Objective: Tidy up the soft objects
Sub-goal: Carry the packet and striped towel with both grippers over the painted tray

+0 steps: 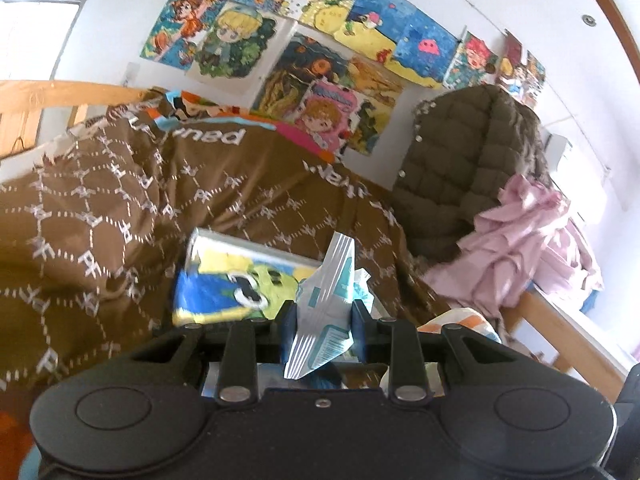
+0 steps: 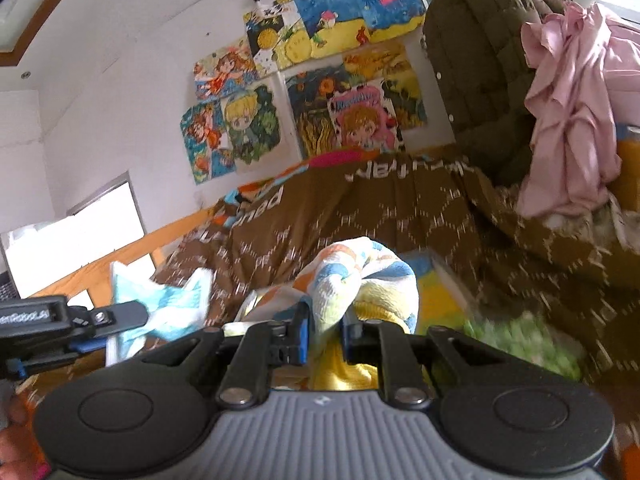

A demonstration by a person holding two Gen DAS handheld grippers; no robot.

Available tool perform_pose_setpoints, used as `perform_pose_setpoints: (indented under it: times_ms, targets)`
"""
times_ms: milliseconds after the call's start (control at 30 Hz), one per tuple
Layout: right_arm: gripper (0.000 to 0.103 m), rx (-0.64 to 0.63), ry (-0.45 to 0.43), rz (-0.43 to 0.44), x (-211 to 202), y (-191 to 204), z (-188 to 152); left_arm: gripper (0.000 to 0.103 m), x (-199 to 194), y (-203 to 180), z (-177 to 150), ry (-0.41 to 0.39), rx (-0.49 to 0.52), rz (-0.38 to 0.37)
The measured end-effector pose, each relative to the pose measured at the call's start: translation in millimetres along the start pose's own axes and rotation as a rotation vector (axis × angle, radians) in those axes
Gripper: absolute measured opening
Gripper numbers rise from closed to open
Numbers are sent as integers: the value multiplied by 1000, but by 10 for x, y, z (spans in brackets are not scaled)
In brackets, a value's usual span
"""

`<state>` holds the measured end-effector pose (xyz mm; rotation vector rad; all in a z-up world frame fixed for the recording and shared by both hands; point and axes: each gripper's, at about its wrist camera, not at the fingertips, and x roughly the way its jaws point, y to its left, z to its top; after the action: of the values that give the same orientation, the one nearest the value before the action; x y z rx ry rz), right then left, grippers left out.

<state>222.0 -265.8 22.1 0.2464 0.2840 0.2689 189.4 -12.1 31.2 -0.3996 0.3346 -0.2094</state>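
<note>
My left gripper is shut on a white and teal tissue pack and holds it above the brown quilt. It also shows in the right wrist view at the left, with the pack in it. My right gripper is shut on a colourful patterned cloth with yellow towelling under it. A flat cartoon-print cushion lies on the quilt just beyond the left gripper.
A dark green padded jacket and a pink garment hang at the right end of the wooden bed frame. Drawings cover the white wall. A green fuzzy item lies at the right.
</note>
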Motion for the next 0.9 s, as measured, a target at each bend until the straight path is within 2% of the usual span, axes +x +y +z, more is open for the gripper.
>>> perform_pose_setpoints:
  times_ms: [267,467,733,900]
  targets:
    - [17,32,4,23,816,-95,-23,31,586,190,278,7,33,62]
    - [17,30,64,51,1247,-130,-135,31,1094,454,328,68,-20,97]
    - [17,63,170,33,1549,-205,-298,31,1596,731,295,185,-121,101]
    - [17,80,206,42,1637,-259,-307,31,1753,785,256,227,-124,136]
